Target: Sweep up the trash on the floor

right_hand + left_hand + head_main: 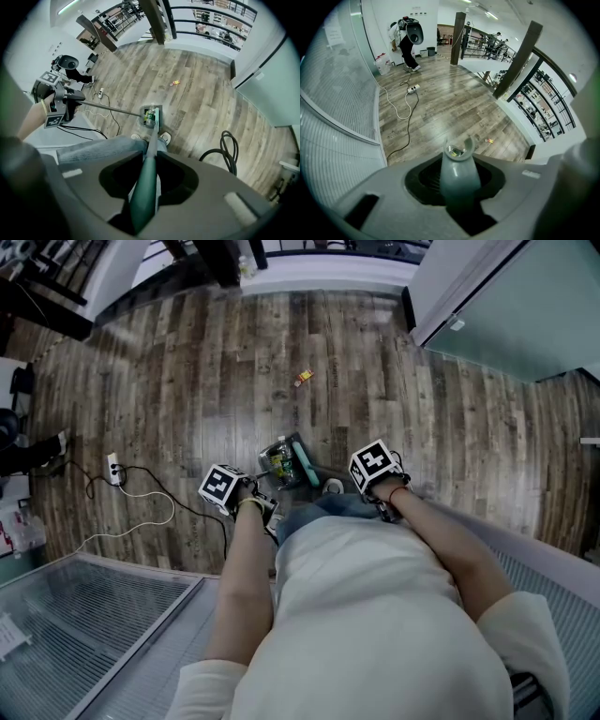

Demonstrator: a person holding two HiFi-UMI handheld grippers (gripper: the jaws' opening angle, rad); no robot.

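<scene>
A small yellow and red scrap of trash (302,378) lies on the wooden floor, some way beyond the tools; it also shows in the left gripper view (489,140) and the right gripper view (174,83). The dustpan (277,462) stands on the floor near the person's feet with trash inside it. My left gripper (225,486) is shut on the dustpan's grey handle (458,176). My right gripper (375,468) is shut on the broom's green handle (144,190). The teal broom head (306,463) rests against the dustpan's right edge (157,117).
A power strip (114,468) with white and black cables lies on the floor at the left. A ribbed glass panel (84,615) runs along the near left. A black hose coil (228,149) lies at the right. A person (407,42) stands far off.
</scene>
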